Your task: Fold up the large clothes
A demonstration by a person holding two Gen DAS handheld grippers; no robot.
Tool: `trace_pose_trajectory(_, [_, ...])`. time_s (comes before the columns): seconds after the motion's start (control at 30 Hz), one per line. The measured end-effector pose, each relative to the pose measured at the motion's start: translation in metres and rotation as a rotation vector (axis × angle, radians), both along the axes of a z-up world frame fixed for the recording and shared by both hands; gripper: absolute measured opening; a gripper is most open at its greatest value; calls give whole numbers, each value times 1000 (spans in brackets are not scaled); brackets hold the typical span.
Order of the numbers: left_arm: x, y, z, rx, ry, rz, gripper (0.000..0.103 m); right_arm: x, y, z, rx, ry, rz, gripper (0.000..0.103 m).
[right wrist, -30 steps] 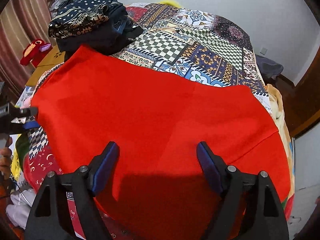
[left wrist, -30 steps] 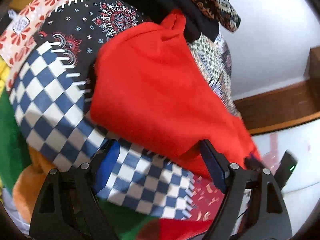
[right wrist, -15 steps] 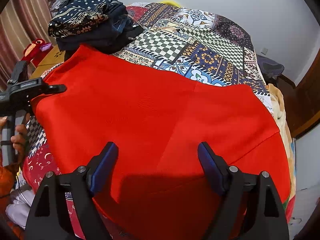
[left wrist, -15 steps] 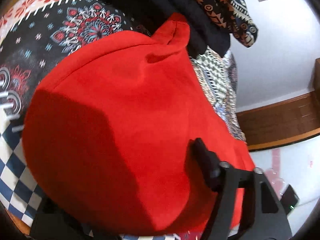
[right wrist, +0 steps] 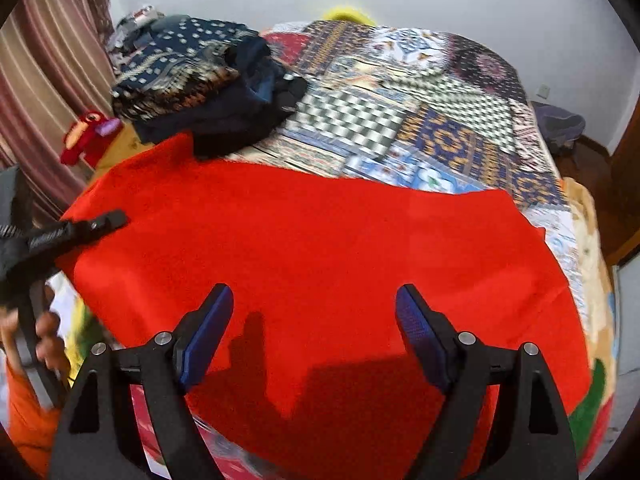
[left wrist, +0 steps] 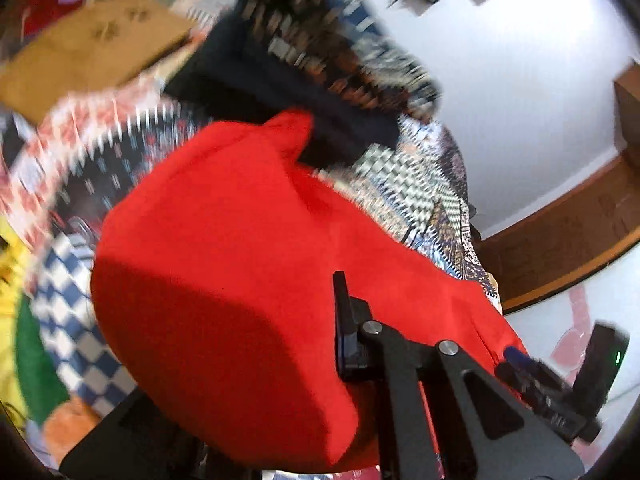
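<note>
A large red garment [right wrist: 320,240] lies spread on the patchwork bedspread [right wrist: 440,128]. My right gripper [right wrist: 314,332] is open and empty, low over the garment's near edge. In the left wrist view the red cloth [left wrist: 224,280] drapes over my left gripper [left wrist: 280,340]. One finger [left wrist: 344,320] shows on top of the cloth and the other is hidden under it. The left gripper also shows at the garment's left edge in the right wrist view [right wrist: 80,232]. The frames do not show whether it is shut.
A stack of folded dark patterned clothes [right wrist: 200,80] sits at the bed's far left, touching the red garment's corner. A red plush toy [right wrist: 86,136] and a cardboard box [left wrist: 92,52] lie beyond it. Striped curtain at left, wooden floor at right.
My left gripper moved in from the checked bedspread edge onto the red garment's left edge, and the cloth now covers one finger. The right gripper barely moved.
</note>
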State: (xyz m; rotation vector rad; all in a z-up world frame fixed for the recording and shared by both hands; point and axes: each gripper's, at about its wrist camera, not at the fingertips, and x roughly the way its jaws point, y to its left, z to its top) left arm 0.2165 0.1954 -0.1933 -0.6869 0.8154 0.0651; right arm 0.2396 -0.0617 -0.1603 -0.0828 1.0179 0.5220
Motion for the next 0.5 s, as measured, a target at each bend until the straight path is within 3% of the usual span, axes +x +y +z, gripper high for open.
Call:
trace_pose_trajectory(0.23, [-30, -12, 60, 195, -126, 11, 10, -7, 53, -32, 2, 92, 126, 81])
trace_pose_trajectory(0.37, [-26, -26, 70, 267, -138, 7, 10, -8, 52, -49, 32, 158, 136, 81])
trace_pose_trajectory(0.5, [-12, -45, 74, 294, -138, -12, 10, -6, 35, -40, 76, 175, 142, 81])
